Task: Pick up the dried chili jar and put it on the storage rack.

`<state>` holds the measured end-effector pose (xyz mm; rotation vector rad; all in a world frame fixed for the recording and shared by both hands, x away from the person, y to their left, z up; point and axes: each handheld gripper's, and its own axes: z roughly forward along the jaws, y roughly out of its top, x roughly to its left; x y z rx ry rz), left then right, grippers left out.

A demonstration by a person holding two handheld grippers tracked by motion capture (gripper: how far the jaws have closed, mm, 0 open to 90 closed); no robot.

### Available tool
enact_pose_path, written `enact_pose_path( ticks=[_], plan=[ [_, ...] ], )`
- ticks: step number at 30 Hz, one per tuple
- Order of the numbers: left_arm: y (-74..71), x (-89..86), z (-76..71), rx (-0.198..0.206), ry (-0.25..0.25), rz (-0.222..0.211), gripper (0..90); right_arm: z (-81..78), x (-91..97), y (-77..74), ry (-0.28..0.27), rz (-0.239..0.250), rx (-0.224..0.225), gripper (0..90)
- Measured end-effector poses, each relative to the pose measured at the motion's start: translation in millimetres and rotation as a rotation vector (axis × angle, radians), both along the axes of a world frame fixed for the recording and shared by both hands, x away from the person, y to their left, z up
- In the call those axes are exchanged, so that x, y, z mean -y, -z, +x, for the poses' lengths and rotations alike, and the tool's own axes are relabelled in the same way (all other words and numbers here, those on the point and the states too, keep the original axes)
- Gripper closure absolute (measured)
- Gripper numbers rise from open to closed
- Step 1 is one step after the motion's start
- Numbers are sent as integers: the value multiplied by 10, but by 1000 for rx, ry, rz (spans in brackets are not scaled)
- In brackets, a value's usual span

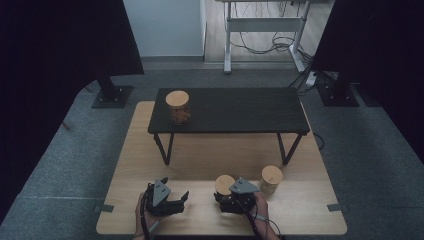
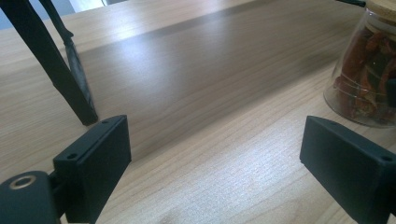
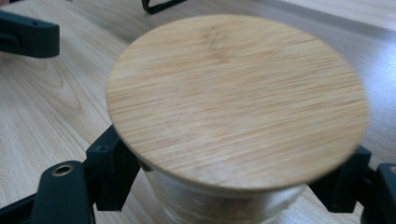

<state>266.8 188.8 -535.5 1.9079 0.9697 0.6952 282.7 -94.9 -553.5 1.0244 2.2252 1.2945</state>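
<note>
Got my right gripper clamped on the jar, just under its lid, in front of the black bench. Left gripper is wide open. Glass looks slick and breakable, so I'd squeeze the body, not the lid

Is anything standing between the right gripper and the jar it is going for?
Nothing visible does. The right gripper already has its fingers on either side of the bamboo-lidded jar, just under the lid. The second jar stands apart, to its right.
</note>
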Motion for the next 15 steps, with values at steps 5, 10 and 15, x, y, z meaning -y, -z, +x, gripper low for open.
enact_pose_path(
  ticks=[5, 10, 15],
  plan=[
    [4, 0, -1, 0, -1, 2, 84, 12, 6, 5, 3, 2, -2, 249],
    [7, -1, 0, -4, -2, -1, 84, -2, 5, 12, 11, 10, 7, 251],
    [13, 0, 0, -7, -4, -1, 84, -33, 31, 12, 24, 26, 34, 252]
  ],
)
